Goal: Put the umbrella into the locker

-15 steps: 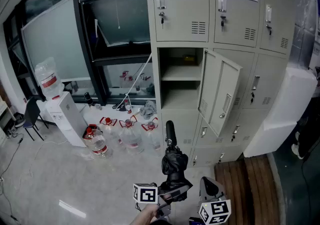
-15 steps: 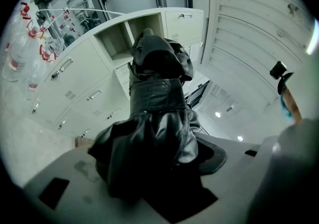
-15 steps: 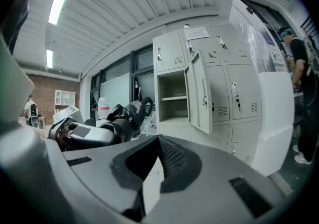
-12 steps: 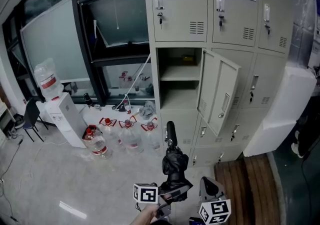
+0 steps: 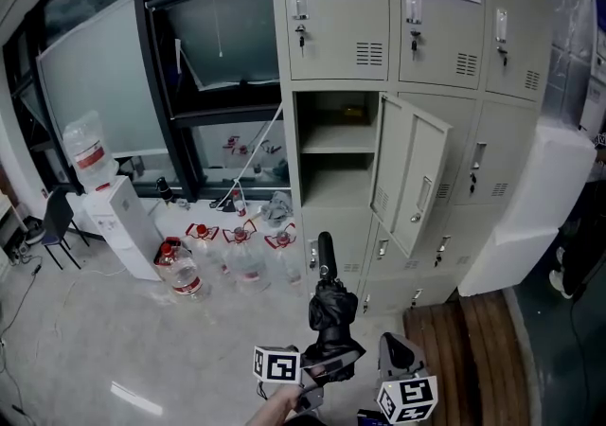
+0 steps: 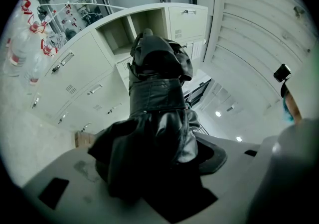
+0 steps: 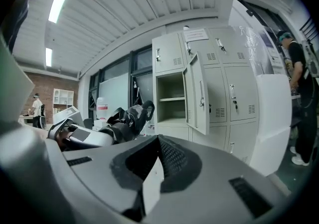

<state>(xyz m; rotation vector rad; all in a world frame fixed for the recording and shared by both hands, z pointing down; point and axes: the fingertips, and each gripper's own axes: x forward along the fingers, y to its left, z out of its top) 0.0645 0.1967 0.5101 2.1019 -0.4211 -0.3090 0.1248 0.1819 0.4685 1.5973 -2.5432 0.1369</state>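
A folded black umbrella (image 5: 331, 312) stands upright at the bottom centre of the head view, handle end up, with my left gripper (image 5: 325, 369) shut on its lower part. In the left gripper view the umbrella (image 6: 157, 108) fills the space between the jaws and points toward the lockers. The grey locker bank has one open compartment (image 5: 336, 154) with a shelf inside, its door (image 5: 409, 183) swung out to the right. My right gripper (image 5: 398, 355) sits just right of the umbrella, below it; its jaws (image 7: 157, 161) meet with nothing between them. The right gripper view shows the umbrella (image 7: 133, 116) left of the open compartment (image 7: 172, 96).
Several large water bottles (image 5: 237, 254) stand on the floor left of the lockers, beside a white water dispenser (image 5: 118, 216). A big white wrapped block (image 5: 516, 216) leans at the right, above a wooden pallet (image 5: 464, 339). A person (image 7: 299, 68) stands at the far right.
The lockers have slid slightly left in the head view. The umbrella and both grippers keep the same pose at the bottom of the frame.
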